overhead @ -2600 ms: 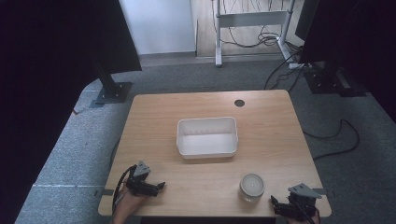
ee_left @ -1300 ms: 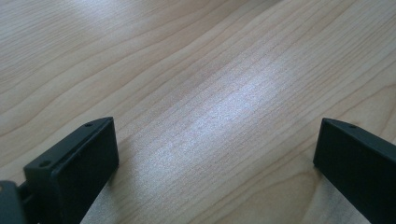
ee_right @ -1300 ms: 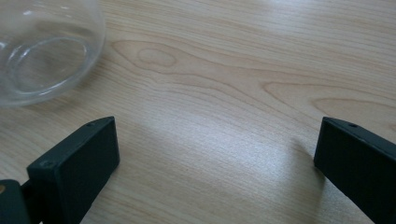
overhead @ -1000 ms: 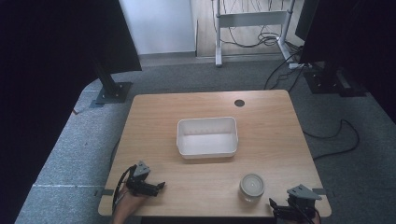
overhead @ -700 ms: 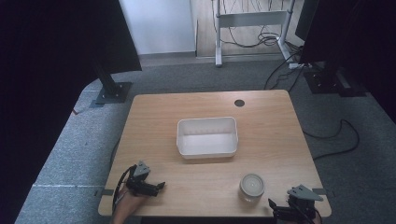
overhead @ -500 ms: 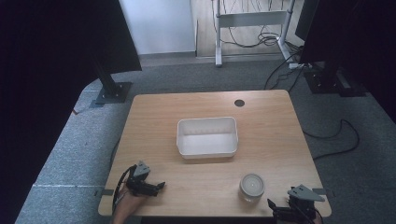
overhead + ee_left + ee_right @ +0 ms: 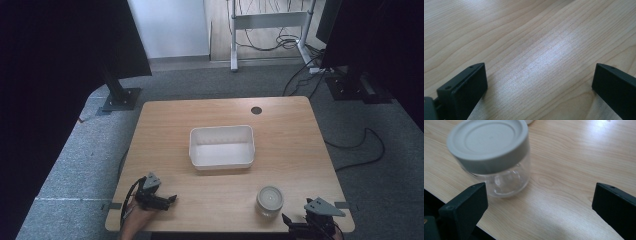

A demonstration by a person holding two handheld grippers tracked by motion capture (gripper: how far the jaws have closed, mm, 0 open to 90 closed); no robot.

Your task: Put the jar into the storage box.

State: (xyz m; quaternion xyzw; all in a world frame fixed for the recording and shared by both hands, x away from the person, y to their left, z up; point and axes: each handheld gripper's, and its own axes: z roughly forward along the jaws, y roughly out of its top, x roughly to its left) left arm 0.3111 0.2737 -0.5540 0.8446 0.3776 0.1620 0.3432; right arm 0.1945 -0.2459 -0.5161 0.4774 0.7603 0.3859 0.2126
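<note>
Jar [image 7: 491,157] upright just ahead of spread right tongs [image 7: 539,212], left tongs [image 7: 539,92] spread, well apart

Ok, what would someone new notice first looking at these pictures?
Probably the white tub, sitting empty at the middle of the wooden table. Next, the small clear jar with its grey lid on, near the front edge, just ahead of the open right gripper. The left gripper is open too, over bare wood at the front left corner.
</note>
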